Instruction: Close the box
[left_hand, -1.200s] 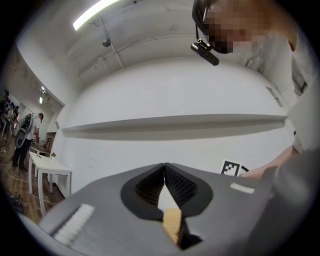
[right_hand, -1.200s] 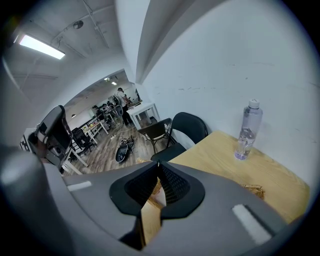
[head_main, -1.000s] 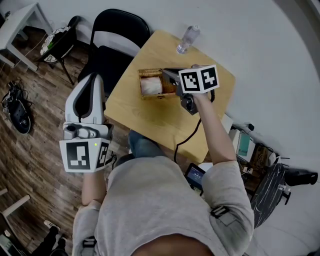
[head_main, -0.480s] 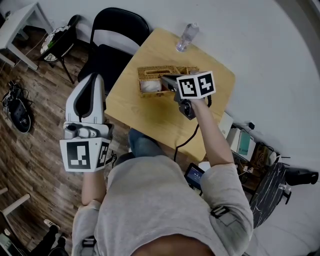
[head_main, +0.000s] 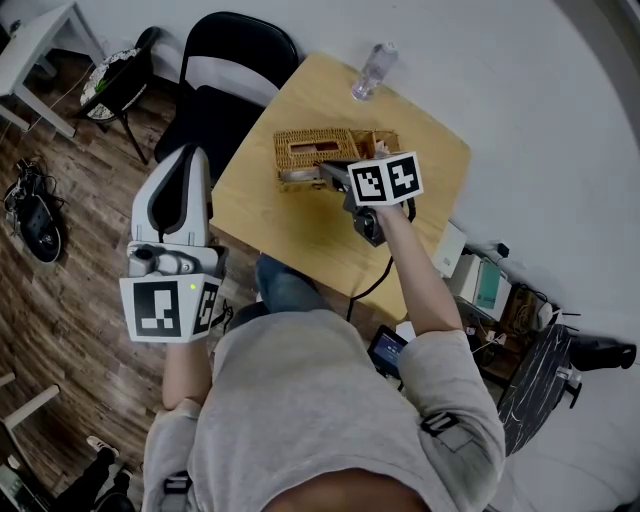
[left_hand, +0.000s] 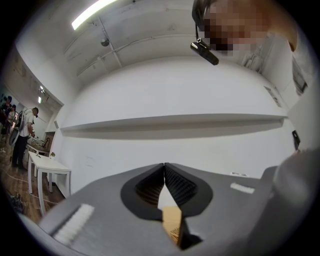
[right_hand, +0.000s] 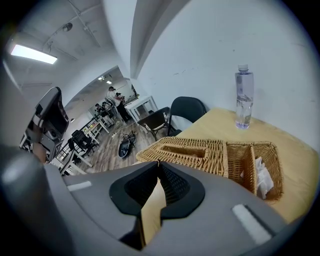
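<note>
Wooden table (head_main: 300, 232) bears wicker box (right_hand: 196, 152), bottle (right_hand: 243, 97) beyond; right hand-held gripper (right_hand: 158, 163), left hand-held gripper (left_hand: 164, 165): jaws together.

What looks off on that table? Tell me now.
Nothing stands out. The wicker box sits flat on the table, its slotted lid lying down. The water bottle stands upright and no spill shows. Crumpled white paper stays inside the side compartment.

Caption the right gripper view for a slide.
Shut right gripper at the slotted lid of the wicker box; water bottle behind on the table.
</note>
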